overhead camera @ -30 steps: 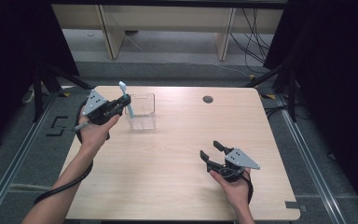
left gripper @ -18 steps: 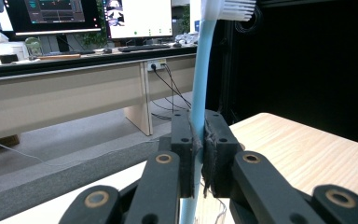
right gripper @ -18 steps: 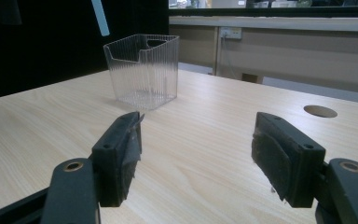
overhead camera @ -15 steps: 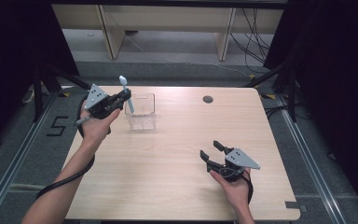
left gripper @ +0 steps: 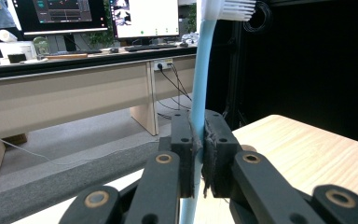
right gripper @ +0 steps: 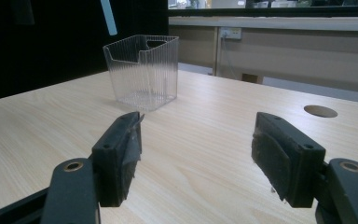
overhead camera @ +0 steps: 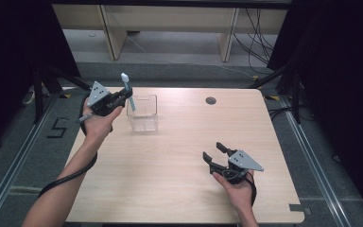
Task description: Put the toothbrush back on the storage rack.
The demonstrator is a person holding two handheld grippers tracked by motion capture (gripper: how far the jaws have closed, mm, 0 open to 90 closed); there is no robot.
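I have the left gripper (overhead camera: pixel 123 96) raised over the far left corner of the table (overhead camera: pixel 179 189), its jaws clamped on the handle of a light blue toothbrush (overhead camera: pixel 127 87). In the left gripper view the toothbrush (left gripper: pixel 198 93) stands upright between the pads, white bristle head at the top, handle running down past them. It sits just beside the left wall of a clear ribbed plastic container (overhead camera: pixel 142 112), which stands on the table near the far left edge. The brush's lower end hangs above the container's rim in the right gripper view. My right gripper (overhead camera: pixel 215 153) rests low on the near right part of the table, well apart from the container (right gripper: pixel 142 70), jaws wide apart with nothing between them.
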